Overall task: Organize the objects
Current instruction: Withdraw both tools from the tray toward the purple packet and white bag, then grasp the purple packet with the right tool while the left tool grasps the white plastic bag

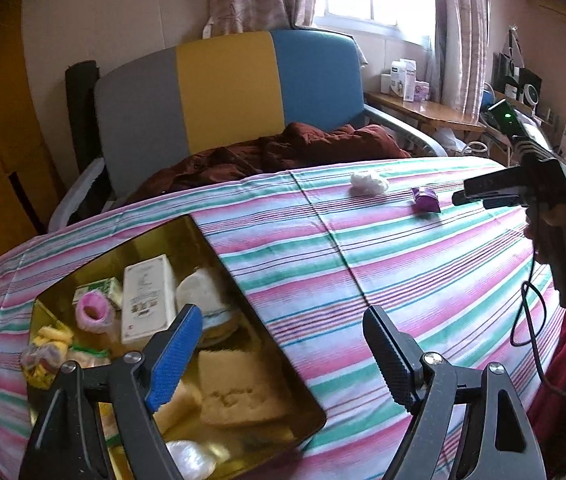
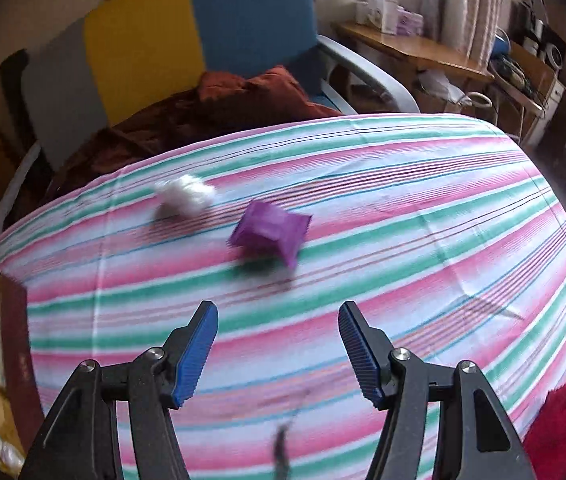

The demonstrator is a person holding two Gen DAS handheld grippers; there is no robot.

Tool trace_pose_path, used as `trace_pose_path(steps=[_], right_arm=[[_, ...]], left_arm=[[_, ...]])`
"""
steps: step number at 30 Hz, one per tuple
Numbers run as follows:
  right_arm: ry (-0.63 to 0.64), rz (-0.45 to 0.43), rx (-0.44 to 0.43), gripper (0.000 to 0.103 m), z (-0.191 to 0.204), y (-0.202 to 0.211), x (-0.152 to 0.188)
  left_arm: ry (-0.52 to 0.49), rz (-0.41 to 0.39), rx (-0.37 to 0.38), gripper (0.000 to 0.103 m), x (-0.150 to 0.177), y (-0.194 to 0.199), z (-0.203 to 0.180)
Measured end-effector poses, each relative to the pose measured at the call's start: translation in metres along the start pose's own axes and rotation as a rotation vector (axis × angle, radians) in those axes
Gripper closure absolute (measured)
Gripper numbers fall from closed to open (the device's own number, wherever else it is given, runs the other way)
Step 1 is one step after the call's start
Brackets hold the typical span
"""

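Your left gripper (image 1: pixel 283 344) hangs spread and empty over the gold box (image 1: pixel 203 240) at the surface's (image 1: pixel 403 280) left edge, above the yellow sponge (image 1: pixel 239 388) lying in it. Your right gripper (image 2: pixel 279 344) is also spread, holding nothing, short of the purple packet (image 2: pixel 271 232). The packet lies near the far edge, just beside the white wad (image 2: pixel 187 196).

Cloth, foil-bright tin, ribbed plastic.
Covered in woven striped tablecloth (image 2: pixel 363 208), matt and faintly creased; lined with glossy gold metal inside the tin box (image 1: pixel 187 240); filled with porous yellow sponge (image 1: pixel 239 388) and a matt paper carton (image 1: pixel 149 298). Wrapped in shiny purple plastic packet (image 2: pixel 269 230); fluffy white wad (image 2: pixel 187 196); ridged blue rubbery pads (image 2: pixel 199 356) on matt black plastic.
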State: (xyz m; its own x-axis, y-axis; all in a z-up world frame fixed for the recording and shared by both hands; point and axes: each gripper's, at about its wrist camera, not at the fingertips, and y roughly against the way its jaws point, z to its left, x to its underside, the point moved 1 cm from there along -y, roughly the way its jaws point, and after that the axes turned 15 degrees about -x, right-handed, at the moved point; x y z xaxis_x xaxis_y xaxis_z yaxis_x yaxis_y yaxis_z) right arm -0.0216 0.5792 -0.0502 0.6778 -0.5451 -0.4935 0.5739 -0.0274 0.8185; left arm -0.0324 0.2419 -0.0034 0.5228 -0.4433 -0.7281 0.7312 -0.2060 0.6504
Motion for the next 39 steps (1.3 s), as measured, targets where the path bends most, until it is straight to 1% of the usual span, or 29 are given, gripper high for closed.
trace_pose_path(steps=[3, 7, 9, 10, 11, 13, 16, 18, 21, 24, 26, 28, 29, 30, 31, 32, 33, 35, 39], right_arm=[[-0.024, 0.022, -0.016, 0.038, -0.010, -0.018, -0.011], [-0.153, 0.030, -0.085, 0.032, -0.026, -0.040, -0.022], [-0.226, 0.016, -0.100, 0.030, -0.034, -0.048, -0.028], [-0.235, 0.006, -0.099, 0.029, -0.036, -0.051, -0.032], [-0.217, -0.004, -0.086, 0.029, -0.033, -0.052, -0.035], [-0.116, -0.005, -0.060, 0.028, -0.024, -0.052, -0.041], [0.073, 0.035, -0.055, 0.028, -0.007, -0.053, -0.045], [0.236, 0.075, -0.028, 0.028, 0.005, -0.055, -0.044], [0.399, 0.143, 0.017, 0.028, 0.016, -0.063, -0.038], [0.464, 0.181, 0.053, 0.028, 0.018, -0.076, -0.036], [0.474, 0.187, 0.053, 0.028, 0.014, -0.085, -0.038], [0.464, 0.197, 0.042, 0.031, 0.010, -0.092, -0.039], [0.449, 0.197, 0.021, 0.036, 0.007, -0.094, -0.039], [0.439, 0.197, -0.002, 0.049, 0.004, -0.091, -0.037], [0.436, 0.193, -0.019, 0.058, 0.003, -0.089, -0.036], [0.443, 0.195, -0.011, 0.061, 0.003, -0.087, -0.035], [0.444, 0.197, -0.008, 0.064, 0.005, -0.088, -0.035], [0.431, 0.201, -0.036, 0.065, 0.006, -0.084, -0.033], [0.418, 0.225, -0.023, 0.066, 0.005, -0.085, -0.034]], left_arm=[[-0.003, 0.016, 0.023, 0.020, -0.008, -0.009, -0.008], [-0.008, 0.028, 0.042, 0.019, -0.021, -0.021, -0.017], [-0.006, 0.037, 0.054, 0.018, -0.029, -0.028, -0.023], [-0.005, 0.041, 0.059, 0.018, -0.032, -0.031, -0.025], [-0.007, 0.042, 0.063, 0.018, -0.035, -0.033, -0.026], [-0.017, 0.036, 0.069, 0.018, -0.042, -0.037, -0.032], [-0.038, 0.036, 0.089, 0.017, -0.048, -0.041, -0.038], [-0.056, 0.035, 0.099, 0.017, -0.052, -0.045, -0.042], [-0.078, 0.037, 0.105, 0.017, -0.060, -0.053, -0.047], [-0.067, 0.063, 0.128, 0.017, -0.070, -0.065, -0.051], [-0.059, 0.074, 0.138, 0.017, -0.077, -0.074, -0.055], [-0.054, 0.092, 0.142, 0.017, -0.084, -0.086, -0.060], [-0.051, 0.103, 0.146, 0.017, -0.088, -0.093, -0.063], [-0.047, 0.112, 0.150, 0.017, -0.092, -0.100, -0.066], [-0.043, 0.122, 0.152, 0.017, -0.095, -0.106, -0.068], [-0.037, 0.137, 0.158, 0.017, -0.099, -0.115, -0.072], [-0.032, 0.146, 0.164, 0.019, -0.102, -0.120, -0.075], [-0.016, 0.174, 0.188, 0.020, -0.110, -0.136, -0.083], [-0.032, 0.172, 0.201, 0.027, -0.123, -0.159, -0.104]])
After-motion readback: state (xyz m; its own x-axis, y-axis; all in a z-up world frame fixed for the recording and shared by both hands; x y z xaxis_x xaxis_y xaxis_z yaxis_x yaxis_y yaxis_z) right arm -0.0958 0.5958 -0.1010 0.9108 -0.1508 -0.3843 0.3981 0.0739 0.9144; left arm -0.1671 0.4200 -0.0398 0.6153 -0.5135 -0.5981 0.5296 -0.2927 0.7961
